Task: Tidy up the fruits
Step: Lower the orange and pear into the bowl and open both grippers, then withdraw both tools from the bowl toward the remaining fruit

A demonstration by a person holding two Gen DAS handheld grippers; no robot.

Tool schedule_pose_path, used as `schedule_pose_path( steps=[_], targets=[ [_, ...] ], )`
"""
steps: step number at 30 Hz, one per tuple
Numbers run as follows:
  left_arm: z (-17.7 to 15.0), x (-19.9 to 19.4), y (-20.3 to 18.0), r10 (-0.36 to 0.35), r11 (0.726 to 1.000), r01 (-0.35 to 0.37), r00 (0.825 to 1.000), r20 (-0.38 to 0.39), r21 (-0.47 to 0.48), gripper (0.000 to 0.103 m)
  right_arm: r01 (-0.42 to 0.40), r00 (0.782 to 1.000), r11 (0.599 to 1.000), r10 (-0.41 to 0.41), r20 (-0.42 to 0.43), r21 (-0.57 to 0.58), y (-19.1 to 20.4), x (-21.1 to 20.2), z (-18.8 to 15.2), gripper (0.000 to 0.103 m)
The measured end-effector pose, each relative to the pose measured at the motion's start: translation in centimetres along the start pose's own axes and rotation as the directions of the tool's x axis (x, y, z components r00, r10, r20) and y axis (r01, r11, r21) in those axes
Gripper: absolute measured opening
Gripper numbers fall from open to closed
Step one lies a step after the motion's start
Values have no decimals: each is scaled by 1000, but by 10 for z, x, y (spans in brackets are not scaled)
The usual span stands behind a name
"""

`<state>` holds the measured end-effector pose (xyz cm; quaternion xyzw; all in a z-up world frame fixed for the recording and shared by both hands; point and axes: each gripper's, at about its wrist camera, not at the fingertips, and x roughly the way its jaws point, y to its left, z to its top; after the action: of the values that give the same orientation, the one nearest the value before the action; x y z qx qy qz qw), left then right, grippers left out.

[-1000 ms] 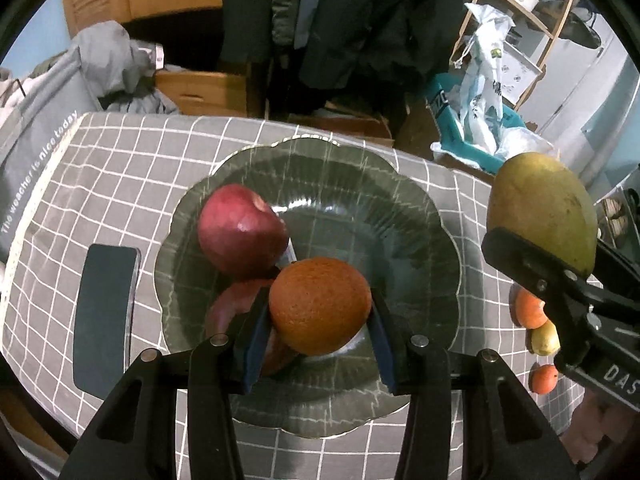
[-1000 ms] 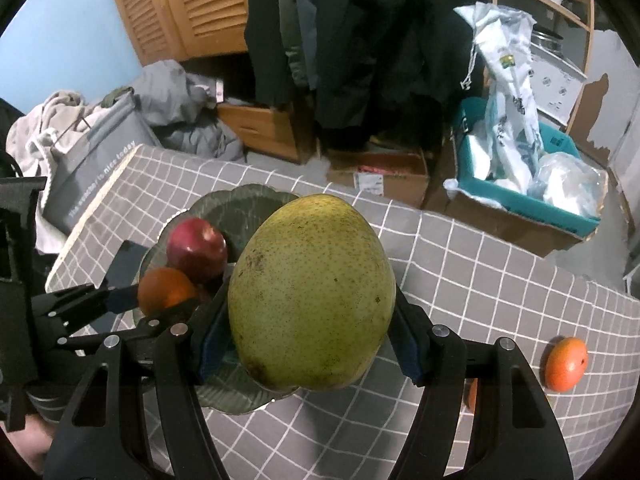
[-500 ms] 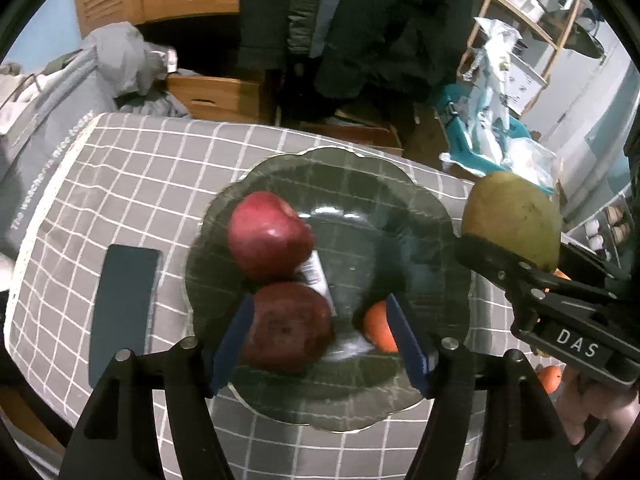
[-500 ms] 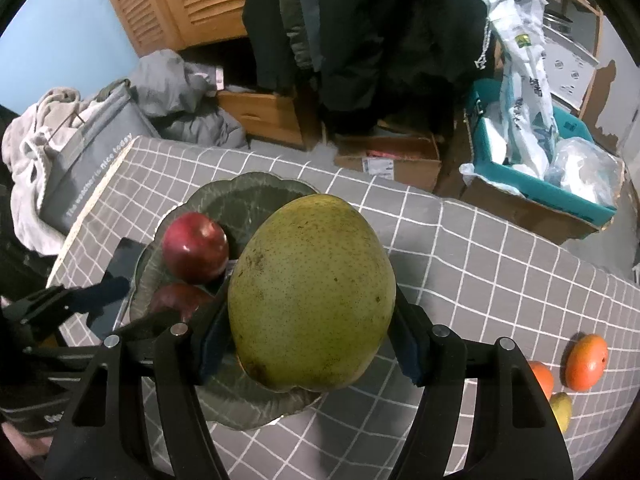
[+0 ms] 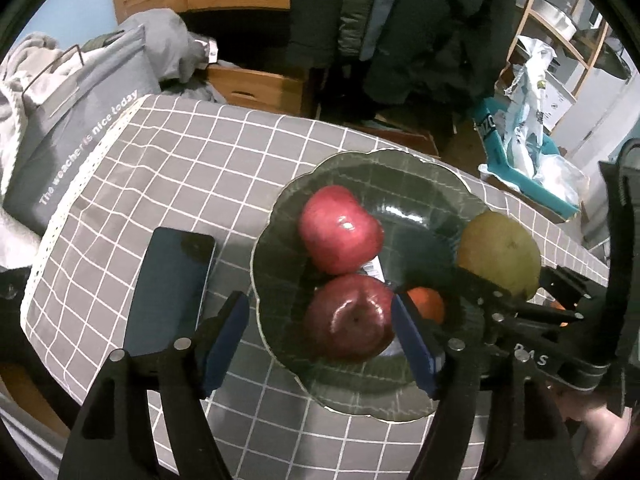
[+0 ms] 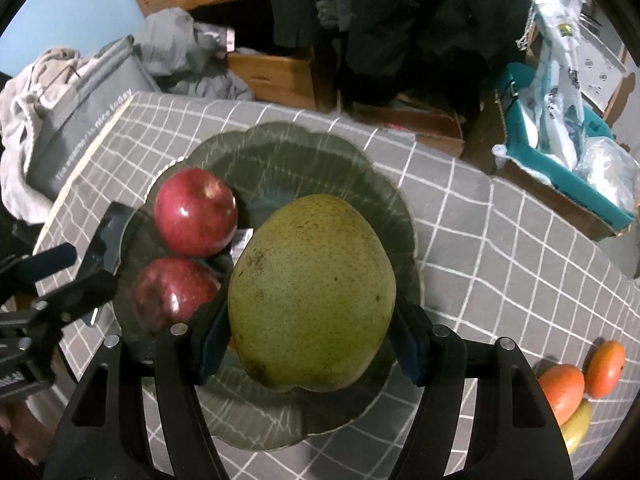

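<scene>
A dark green scalloped plate (image 5: 360,168) (image 6: 280,140) sits on the grey checked tablecloth. It holds two red apples (image 5: 340,234) (image 5: 350,318) and a small orange (image 5: 428,304). The apples also show in the right wrist view (image 6: 196,210) (image 6: 172,288). My left gripper (image 5: 320,336) is open and empty above the plate's near-left rim. My right gripper (image 6: 308,320) is shut on a large green mango (image 6: 312,292) and holds it over the plate's right side; the mango also shows in the left wrist view (image 5: 500,256).
A dark phone (image 5: 168,288) lies left of the plate. Two oranges (image 6: 562,386) (image 6: 606,362) and a small yellow fruit (image 6: 578,424) lie on the cloth at the right. A grey bag (image 5: 80,128), boxes and hanging clothes stand beyond the table's far edge.
My left gripper opened, dropped the orange onto the plate and moved back and left. My right gripper carried the mango left and down over the plate.
</scene>
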<state>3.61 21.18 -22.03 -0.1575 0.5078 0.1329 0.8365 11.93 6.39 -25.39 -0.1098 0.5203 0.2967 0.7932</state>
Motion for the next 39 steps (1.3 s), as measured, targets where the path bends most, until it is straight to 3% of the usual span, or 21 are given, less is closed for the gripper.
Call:
schedule_pose_path(
  steps=[14, 18, 36, 39],
  targets=[
    [-1, -2, 2, 3, 1000, -3, 1000, -4, 1, 75, 0, 996, 999, -3, -84, -34, 10, 21, -7, 70],
    [-2, -3, 3, 5, 1000, -5, 1000, -3, -3, 75, -9, 1000, 999, 8, -8, -42, 11, 4, 0, 84],
    [-2, -32, -24, -41, 998, 39, 998, 44, 53, 75, 89, 986, 996, -90, 139, 12, -16, -84, 3, 84],
    [-2, -43, -35, -57, 996, 52, 996, 64, 77, 79, 99, 981, 994, -104, 166, 39, -26, -105, -2, 84]
  ],
)
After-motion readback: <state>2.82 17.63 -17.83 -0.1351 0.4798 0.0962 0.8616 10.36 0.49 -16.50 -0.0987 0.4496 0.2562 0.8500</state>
